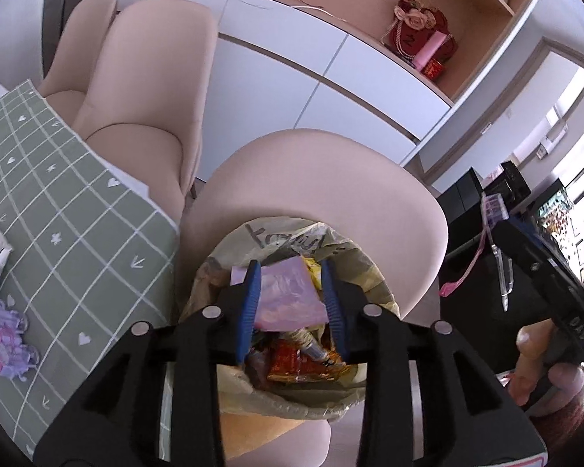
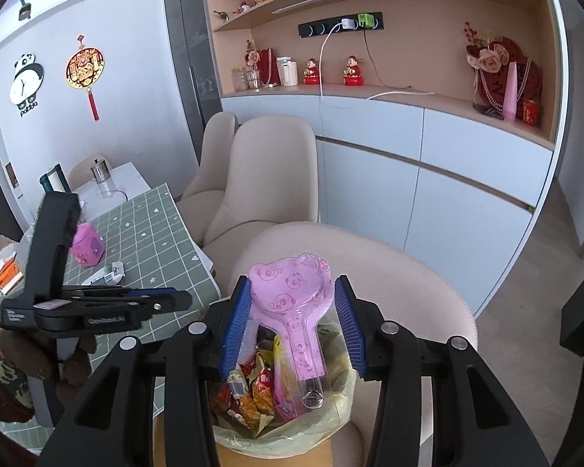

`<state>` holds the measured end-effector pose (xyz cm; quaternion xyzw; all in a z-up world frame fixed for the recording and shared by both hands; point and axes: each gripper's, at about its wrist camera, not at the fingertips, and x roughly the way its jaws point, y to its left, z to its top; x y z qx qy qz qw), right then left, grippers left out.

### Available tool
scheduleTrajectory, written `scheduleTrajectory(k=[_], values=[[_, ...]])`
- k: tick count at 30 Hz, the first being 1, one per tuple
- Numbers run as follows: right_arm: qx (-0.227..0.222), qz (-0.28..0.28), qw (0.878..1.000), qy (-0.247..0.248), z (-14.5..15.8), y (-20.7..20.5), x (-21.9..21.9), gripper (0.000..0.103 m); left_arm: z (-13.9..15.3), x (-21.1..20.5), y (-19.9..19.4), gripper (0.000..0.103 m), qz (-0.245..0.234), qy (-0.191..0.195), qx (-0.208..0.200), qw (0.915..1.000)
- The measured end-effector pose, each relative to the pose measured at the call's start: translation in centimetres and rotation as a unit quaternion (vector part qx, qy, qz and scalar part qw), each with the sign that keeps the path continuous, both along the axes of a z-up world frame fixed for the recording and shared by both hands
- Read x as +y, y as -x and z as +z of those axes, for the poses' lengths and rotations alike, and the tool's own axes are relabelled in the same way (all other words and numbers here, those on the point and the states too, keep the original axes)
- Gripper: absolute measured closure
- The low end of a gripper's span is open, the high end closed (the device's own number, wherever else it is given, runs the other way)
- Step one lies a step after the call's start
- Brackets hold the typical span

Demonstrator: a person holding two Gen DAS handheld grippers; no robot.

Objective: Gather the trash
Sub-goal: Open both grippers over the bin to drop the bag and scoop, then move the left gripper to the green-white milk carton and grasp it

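My left gripper (image 1: pixel 290 266) hangs open over the bin's yellowish bag (image 1: pixel 292 408). A lilac paper sheet (image 1: pixel 288 295) lies loose between and below its blue pads, on top of coloured wrappers (image 1: pixel 303 362). My right gripper (image 2: pixel 292 284) is shut on a pink see-through bear-shaped plastic pack (image 2: pixel 303 342), whose long handle points down into the same bag (image 2: pixel 342 381). Snack wrappers (image 2: pixel 253 393) fill the bag under it. The left gripper (image 2: pixel 175 297) shows side-on at the left of the right wrist view.
Beige chairs (image 1: pixel 331 179) stand behind the bin, white cabinets beyond them. The green checked table (image 1: pixel 58 214) to the left carries a purple item (image 1: pixel 4 330), a white packet (image 2: pixel 109 272) and a pink box (image 2: pixel 85 249). A hand (image 1: pixel 541 354) is at the right.
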<state>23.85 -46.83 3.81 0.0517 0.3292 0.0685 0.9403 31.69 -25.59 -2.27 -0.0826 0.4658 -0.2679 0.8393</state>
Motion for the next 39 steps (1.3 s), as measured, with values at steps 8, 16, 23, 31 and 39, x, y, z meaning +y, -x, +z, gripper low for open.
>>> scheduleTrajectory(k=[8, 16, 23, 31, 39], values=[[0.042, 0.041, 0.998, -0.009, -4.2, -2.4, 2.5, 0.061, 1.8, 5.8, 3.4, 0.071, 0.064, -0.02, -0.036, 0.9971], [0.073, 0.079, 0.994, 0.002, -9.6, -5.4, 7.2, 0.061, 2.0, 13.6, 7.0, 0.066, 0.138, -0.048, -0.039, 0.9885], [0.119, 0.048, 0.992, 0.016, -12.8, -6.8, 8.2, 0.06, 0.8, 19.7, 9.0, 0.065, 0.191, -0.054, -0.017, 0.98], [0.115, 0.003, 0.993, -0.004, -11.8, -5.5, 7.5, 0.046, -1.2, 24.2, 9.2, 0.061, 0.195, -0.06, -0.002, 0.9789], [0.052, 0.002, 0.999, 0.016, -7.3, -2.1, 9.2, 0.046, -1.8, 28.1, 7.1, 0.061, 0.166, -0.072, -0.024, 0.9832]])
